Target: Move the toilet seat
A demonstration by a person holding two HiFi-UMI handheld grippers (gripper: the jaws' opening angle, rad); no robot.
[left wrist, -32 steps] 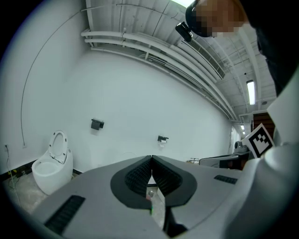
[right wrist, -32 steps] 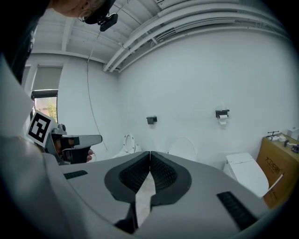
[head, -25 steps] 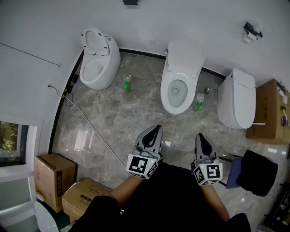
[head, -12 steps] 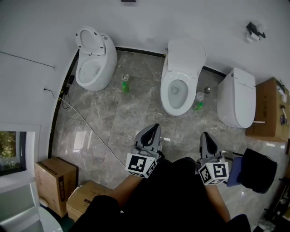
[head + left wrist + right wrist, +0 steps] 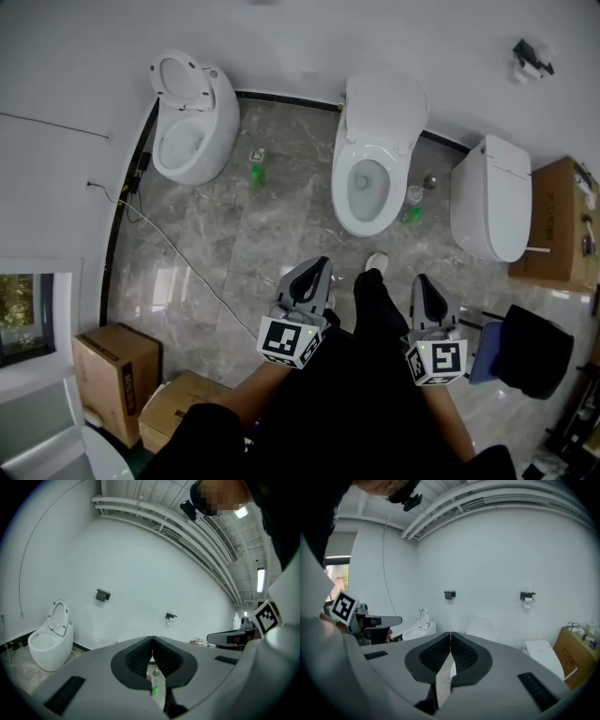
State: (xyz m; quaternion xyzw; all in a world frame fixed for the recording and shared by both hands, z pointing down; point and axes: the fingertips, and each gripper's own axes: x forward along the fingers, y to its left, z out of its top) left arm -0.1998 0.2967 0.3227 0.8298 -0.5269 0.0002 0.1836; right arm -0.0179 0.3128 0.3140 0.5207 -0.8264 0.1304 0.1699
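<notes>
Shoe now steps toward middle toilet (carton print unreadable).

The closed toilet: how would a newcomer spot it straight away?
Three white toilets line the back wall. Take the rightmost toilet, next to the brown cardboard box. Its lid is shut over the bowl; the middle toilet and the left toilet show open bowls.

in their own view the left tongs hide most of the middle toilet; the green bottle is too small to read; the cardboard box runs off the right edge.
</notes>
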